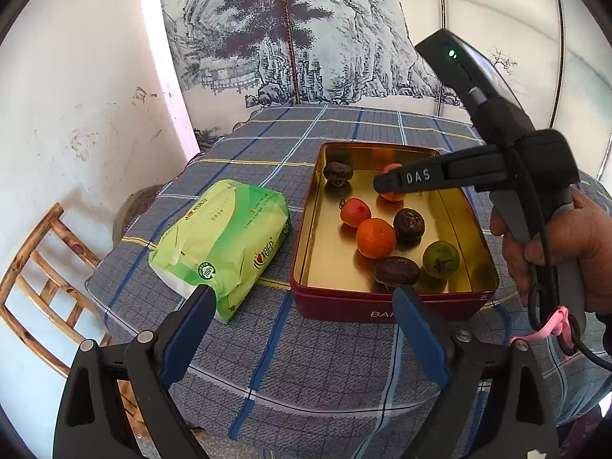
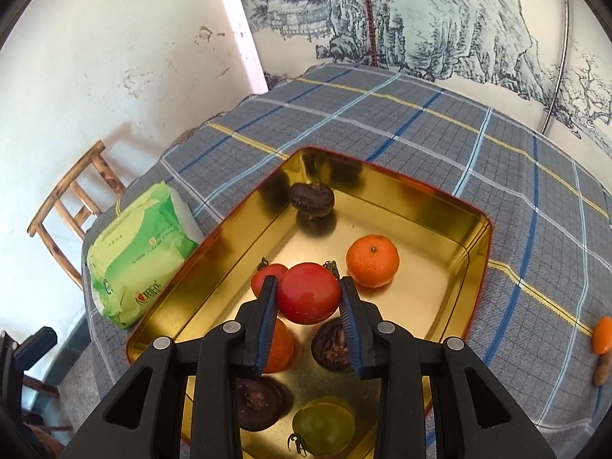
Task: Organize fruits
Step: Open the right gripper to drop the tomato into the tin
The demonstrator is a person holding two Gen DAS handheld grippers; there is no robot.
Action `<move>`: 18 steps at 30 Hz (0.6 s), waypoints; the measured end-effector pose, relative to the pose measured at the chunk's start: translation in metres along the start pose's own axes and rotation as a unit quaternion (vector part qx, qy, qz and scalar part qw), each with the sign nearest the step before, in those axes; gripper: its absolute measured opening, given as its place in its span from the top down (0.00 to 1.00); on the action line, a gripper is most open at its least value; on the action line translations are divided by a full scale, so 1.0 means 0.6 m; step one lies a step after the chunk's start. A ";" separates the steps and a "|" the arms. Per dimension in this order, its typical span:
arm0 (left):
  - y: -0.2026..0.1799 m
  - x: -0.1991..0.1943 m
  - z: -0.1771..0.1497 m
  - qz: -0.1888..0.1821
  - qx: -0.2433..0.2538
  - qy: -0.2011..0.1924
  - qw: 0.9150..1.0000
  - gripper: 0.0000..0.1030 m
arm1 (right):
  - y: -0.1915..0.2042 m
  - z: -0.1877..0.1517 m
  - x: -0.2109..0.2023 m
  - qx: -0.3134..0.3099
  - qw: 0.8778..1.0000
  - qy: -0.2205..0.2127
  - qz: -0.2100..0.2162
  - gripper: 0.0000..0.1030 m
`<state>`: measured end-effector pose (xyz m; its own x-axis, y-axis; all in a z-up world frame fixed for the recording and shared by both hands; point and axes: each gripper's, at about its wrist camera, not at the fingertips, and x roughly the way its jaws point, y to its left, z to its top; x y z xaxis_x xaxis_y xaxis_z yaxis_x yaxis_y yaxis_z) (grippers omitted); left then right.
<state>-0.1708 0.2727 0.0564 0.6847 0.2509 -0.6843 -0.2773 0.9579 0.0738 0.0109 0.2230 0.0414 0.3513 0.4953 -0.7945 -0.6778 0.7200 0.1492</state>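
Above the gold-lined tin (image 2: 440, 206) we hold a red tomato (image 2: 308, 293) in the right gripper (image 2: 308, 298), its blue pads pressed against both flanks of the fruit and its jaws set only as wide as the tomato. The tomato hangs clear of the tin floor, over the fruit already placed.

The left gripper (image 1: 306, 298) stands wide open and grips nothing. It hovers over the checked tablecloth (image 1: 344, 363) at the near side of the tin, between the tin and the green tissue pack (image 1: 222, 241).

Inside the tin we see:
- an orange (image 2: 373, 260) toward the far right
- a second tomato (image 2: 267, 273) just behind the left pad
- several dark fruits, one in the far corner (image 2: 311, 199)
- a green tomato (image 2: 325, 426) at the near end

One more orange fruit (image 2: 603, 334) lies on the cloth outside the tin, at the right edge of the right wrist view.

We judge the step in hand to be setting the held tomato down. To do it well, we steer it toward the bare floor between the orange and the far dark fruit, not onto the cluster directly beneath. We lower until the tomato rests on the metal, then part the jaws slowly so it does not roll. Squeeze no harder; the skin would likely bruise or split.
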 end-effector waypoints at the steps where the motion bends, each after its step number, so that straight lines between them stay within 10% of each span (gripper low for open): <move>1: -0.001 -0.001 -0.001 0.000 0.001 0.000 1.000 0.11 | 0.000 0.000 -0.004 0.001 1.000 -0.004 0.002 0.67; 18: -0.016 -0.016 0.001 0.006 0.011 -0.007 1.000 0.10 | -0.017 -0.018 -0.067 0.013 0.998 -0.050 0.027 0.62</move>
<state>-0.1745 0.2609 0.0626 0.6901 0.2647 -0.6735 -0.2712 0.9575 0.0984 -0.0034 0.1904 0.0655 0.3782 0.5781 -0.7230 -0.6803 0.7033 0.2065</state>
